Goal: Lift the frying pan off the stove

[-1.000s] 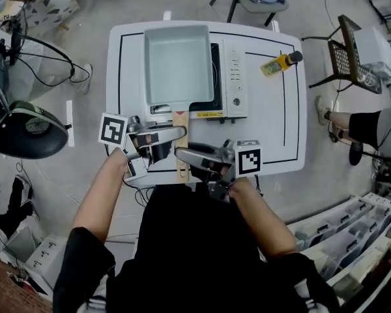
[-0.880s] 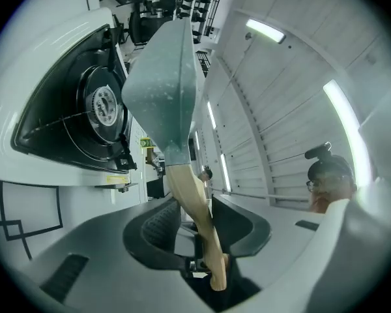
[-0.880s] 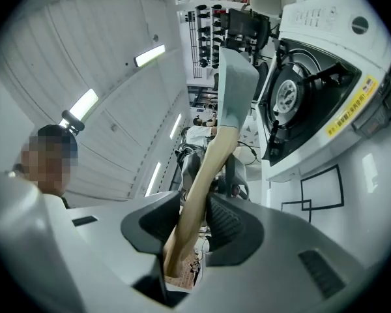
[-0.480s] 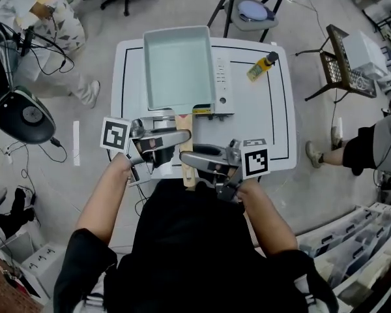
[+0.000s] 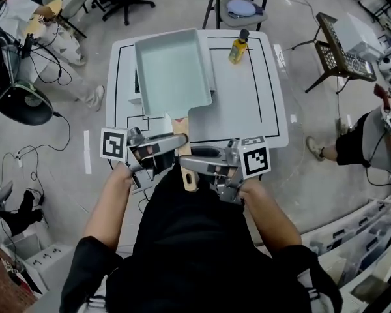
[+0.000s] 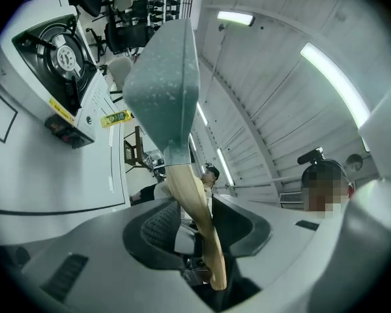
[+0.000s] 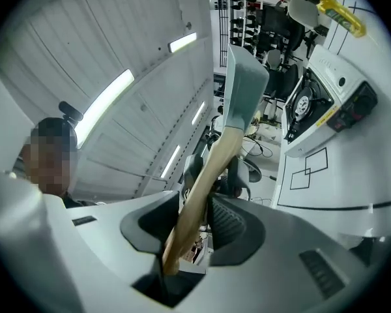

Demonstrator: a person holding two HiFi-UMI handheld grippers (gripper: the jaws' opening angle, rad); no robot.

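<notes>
The square pale-green frying pan [image 5: 173, 70] hangs in the air above the white table [image 5: 247, 109], and it covers most of the stove [image 5: 138, 83] below it. Both grippers hold its wooden handle [image 5: 184, 155]. My left gripper [image 5: 177, 141] is shut on the handle from the left, and my right gripper [image 5: 186, 162] is shut on it from the right, a little nearer to me. In the left gripper view the pan [image 6: 163, 83] rises clear of the stove's burner [image 6: 52, 51], with the handle between that gripper's [image 6: 194, 222] pads. The right gripper view shows the pan [image 7: 244, 90] above the stove [image 7: 319, 103], the handle clamped in that gripper [image 7: 194, 222].
A yellow bottle [image 5: 238, 46] stands at the table's far side, right of the pan. Chairs [image 5: 238, 5] and a wire rack [image 5: 342, 44] ring the table. People sit at the far left [image 5: 32, 18] and the right edge [image 5: 371, 135].
The pan has risen off the stove and drifted left, now hiding the stove's control panel. Both grippers stayed shut on the handle. The head camera has shifted.
</notes>
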